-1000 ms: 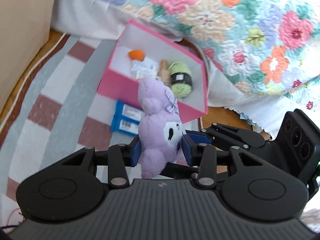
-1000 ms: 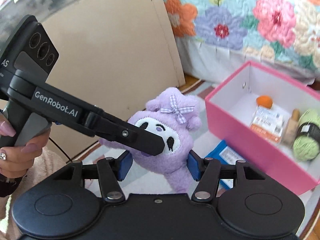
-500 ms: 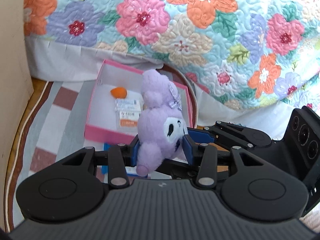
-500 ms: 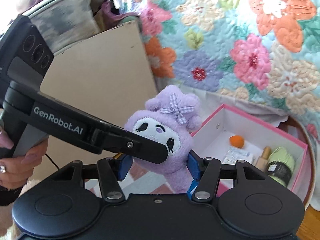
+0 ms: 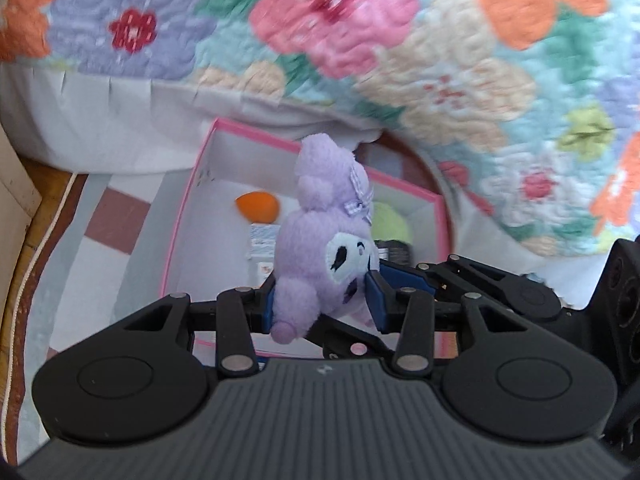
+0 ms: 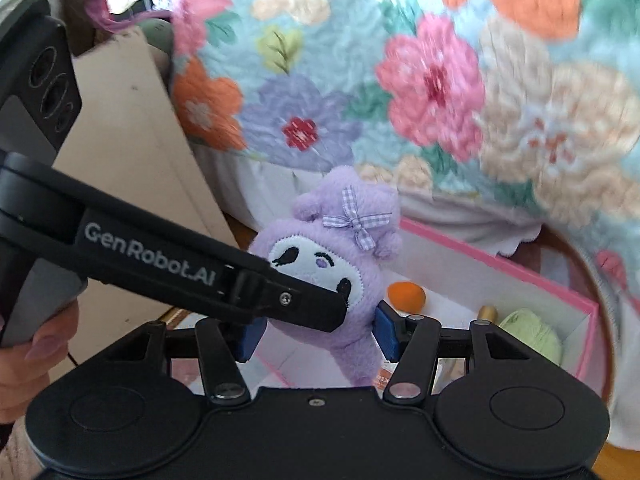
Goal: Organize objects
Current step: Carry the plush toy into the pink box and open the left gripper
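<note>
Striped rug on wood floor, pink box on rug, quilt hanging behind

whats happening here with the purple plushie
A person has both handheld grippers closed on the purple plush toy at once: the left gripper and the right gripper. The toy hangs above the open pink box, which already holds an orange ball and green yarn.

Read "GenRobot.AI" in white lettering along the black finger of the left gripper; print on the small carton inside the pink box too blurred to read.
</note>
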The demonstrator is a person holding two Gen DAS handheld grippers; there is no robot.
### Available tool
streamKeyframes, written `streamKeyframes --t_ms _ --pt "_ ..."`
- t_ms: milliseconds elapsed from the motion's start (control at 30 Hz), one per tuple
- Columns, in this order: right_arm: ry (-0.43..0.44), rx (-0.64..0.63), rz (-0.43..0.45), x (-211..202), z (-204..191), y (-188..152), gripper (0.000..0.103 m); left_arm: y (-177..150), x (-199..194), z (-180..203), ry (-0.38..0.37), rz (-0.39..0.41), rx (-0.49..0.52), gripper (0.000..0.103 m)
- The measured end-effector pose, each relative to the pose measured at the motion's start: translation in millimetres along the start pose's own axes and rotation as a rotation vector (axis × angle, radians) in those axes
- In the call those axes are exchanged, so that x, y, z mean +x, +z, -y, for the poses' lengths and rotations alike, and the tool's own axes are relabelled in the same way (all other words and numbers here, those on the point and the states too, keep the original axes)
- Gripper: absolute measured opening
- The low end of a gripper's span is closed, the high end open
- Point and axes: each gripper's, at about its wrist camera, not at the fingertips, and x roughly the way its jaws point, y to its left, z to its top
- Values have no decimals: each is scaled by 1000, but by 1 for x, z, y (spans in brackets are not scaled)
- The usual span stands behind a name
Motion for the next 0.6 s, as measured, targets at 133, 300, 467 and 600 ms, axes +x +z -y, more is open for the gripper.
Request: streamKeyframes --t_ms 133,300,467,600 --pt "31 82 -18 27 18 -14 61 -3 27 -20 -2 -36 -64 42" --pt "76 117 -62 50 29 -31 59 -9 49 -26 51 -94 -49 42" --pt "110 176 -89 65 40 -34 59 -7 62 -25 115 -111 -36 43" --pt "124 210 -92 77 46 -33 58 -5 67 -30 146 -85 -62 43"
